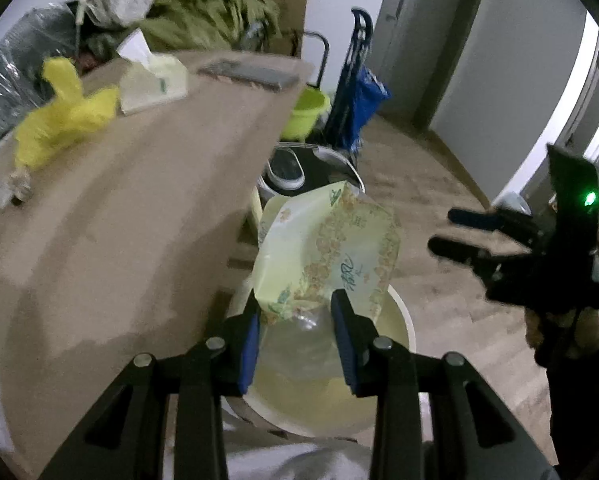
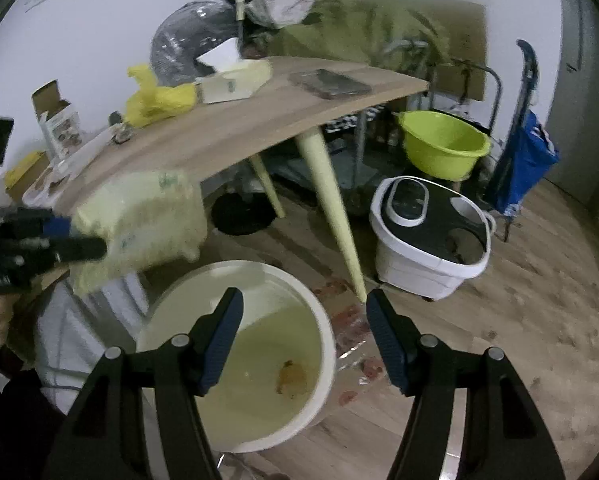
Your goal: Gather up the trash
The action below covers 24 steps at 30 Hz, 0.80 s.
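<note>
My left gripper (image 1: 295, 300) is shut on a pale yellow-green patterned plastic wrapper (image 1: 331, 248) and holds it just above the round white trash bin (image 1: 399, 316) beside the table. The wrapper also shows blurred in the right wrist view (image 2: 147, 216), held by the left gripper (image 2: 95, 246). My right gripper (image 2: 303, 304) is open and empty above the bin (image 2: 323, 320), which holds a small brown scrap (image 2: 291, 376). It shows at the right of the left wrist view (image 1: 455, 230). A crumpled yellow bag (image 1: 59, 120) lies on the wooden table (image 1: 139, 200).
On the table (image 2: 235, 132) lie the yellow bag (image 2: 159, 98), a tissue pack (image 2: 231, 80), a dark flat item (image 2: 327, 82) and small clutter at its left end. On the floor stand a white-and-black appliance (image 2: 431, 232), a green basin (image 2: 443, 144) and a blue trolley bag (image 2: 523, 160).
</note>
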Each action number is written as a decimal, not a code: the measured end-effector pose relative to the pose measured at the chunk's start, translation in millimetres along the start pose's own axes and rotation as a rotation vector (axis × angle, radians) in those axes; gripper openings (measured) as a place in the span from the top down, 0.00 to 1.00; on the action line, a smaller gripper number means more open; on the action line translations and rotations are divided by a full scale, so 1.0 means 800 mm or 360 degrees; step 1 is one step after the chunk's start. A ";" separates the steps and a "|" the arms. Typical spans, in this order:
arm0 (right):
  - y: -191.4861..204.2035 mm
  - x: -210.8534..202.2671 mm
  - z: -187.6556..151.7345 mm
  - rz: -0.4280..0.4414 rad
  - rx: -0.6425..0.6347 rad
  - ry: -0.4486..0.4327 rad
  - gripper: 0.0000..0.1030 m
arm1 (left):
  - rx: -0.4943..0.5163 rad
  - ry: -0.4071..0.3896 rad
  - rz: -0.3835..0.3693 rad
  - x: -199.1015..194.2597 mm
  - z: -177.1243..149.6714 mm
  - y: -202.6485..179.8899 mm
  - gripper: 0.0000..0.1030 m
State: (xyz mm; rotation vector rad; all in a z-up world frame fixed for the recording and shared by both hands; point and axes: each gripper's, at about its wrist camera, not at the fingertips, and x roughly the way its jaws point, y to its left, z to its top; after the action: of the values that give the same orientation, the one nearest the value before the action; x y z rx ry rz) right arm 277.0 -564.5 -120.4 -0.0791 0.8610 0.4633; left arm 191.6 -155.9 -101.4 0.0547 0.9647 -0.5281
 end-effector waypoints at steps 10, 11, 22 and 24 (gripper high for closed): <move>-0.038 -0.024 -0.023 -0.0100 0.0107 -0.0014 0.40 | 0.0068 0.0228 -0.0019 0.049 -0.009 -0.028 0.58; -0.040 -0.025 -0.023 -0.0106 0.0111 -0.0013 0.40 | 0.0071 0.0241 -0.0025 0.051 -0.008 -0.029 0.56; -0.035 -0.030 -0.014 -0.0137 0.0097 -0.0021 0.40 | 0.0080 0.0212 -0.0064 0.043 -0.008 -0.028 0.45; -0.030 -0.028 -0.010 -0.0132 0.0084 -0.0024 0.40 | 0.0077 0.0183 -0.0075 0.034 -0.008 -0.026 0.45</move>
State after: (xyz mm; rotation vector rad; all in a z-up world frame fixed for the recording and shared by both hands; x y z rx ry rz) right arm 269.0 -595.8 -112.0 -0.0624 0.8511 0.3627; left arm 189.5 -183.0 -122.6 0.1070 1.0672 -0.5969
